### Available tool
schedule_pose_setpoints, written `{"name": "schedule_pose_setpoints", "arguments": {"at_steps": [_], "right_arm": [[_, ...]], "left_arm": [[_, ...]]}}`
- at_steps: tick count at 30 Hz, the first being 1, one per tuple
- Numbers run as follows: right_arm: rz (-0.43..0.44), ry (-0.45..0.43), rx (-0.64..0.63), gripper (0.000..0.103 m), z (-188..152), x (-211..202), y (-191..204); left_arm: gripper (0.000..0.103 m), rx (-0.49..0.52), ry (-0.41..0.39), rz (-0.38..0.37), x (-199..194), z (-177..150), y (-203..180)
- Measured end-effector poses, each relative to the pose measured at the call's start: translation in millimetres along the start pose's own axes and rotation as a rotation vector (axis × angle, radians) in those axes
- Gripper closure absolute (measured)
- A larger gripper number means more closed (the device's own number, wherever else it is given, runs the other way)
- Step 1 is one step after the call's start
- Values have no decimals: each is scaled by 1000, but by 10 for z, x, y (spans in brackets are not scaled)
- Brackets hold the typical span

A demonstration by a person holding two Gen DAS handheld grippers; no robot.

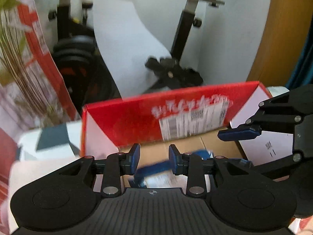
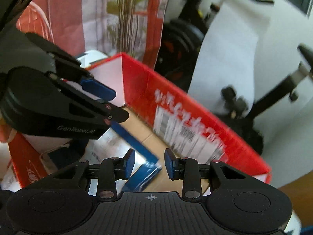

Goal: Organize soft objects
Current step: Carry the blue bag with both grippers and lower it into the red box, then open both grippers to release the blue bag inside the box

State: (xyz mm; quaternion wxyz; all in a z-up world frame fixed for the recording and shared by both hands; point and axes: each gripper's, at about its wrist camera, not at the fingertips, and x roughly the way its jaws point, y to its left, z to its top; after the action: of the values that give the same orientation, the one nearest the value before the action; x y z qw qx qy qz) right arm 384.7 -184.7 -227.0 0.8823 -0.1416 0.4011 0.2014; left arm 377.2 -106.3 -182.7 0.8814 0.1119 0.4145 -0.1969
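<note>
An open red cardboard box [image 1: 137, 121] with a shipping label stands below both grippers, its brown floor [image 1: 187, 143] showing. A blue and white soft pack [image 1: 156, 173] lies flat inside it, seen in the right wrist view as the blue-edged pack [image 2: 115, 146]. My left gripper [image 1: 154, 156] hovers over the box above that pack, jaws apart with nothing between them. My right gripper [image 2: 149, 162] hangs over the same box, also open and empty. Each gripper shows in the other's view: the right gripper [image 1: 239, 146] at the right edge, the left gripper [image 2: 106, 107] at the left.
Behind the box stand a black exercise bike [image 1: 185, 29] and a white sheet [image 1: 125, 39]. A red and white bag [image 2: 88, 9] and a plant [image 2: 125, 19] rise at the box's left. A wooden panel [image 1: 283, 29] lies to the right. White boxes [image 1: 49, 143] flank the red box.
</note>
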Motion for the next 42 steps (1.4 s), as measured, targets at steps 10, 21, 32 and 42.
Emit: {"name": "schedule_pose_setpoints", "arguments": {"at_steps": [10, 21, 32, 42], "right_arm": [[43, 153, 62, 66, -79, 431, -12], [49, 214, 252, 63, -19, 718, -170], [-39, 191, 412, 64, -110, 595, -355], [23, 37, 351, 64, -250, -276, -165]], "left_arm": [[69, -19, 59, 0, 43, -131, 103], [69, -37, 44, 25, 92, -108, 140], [69, -43, 33, 54, 67, -152, 158], [69, -15, -49, 91, -415, -329, 89]]}}
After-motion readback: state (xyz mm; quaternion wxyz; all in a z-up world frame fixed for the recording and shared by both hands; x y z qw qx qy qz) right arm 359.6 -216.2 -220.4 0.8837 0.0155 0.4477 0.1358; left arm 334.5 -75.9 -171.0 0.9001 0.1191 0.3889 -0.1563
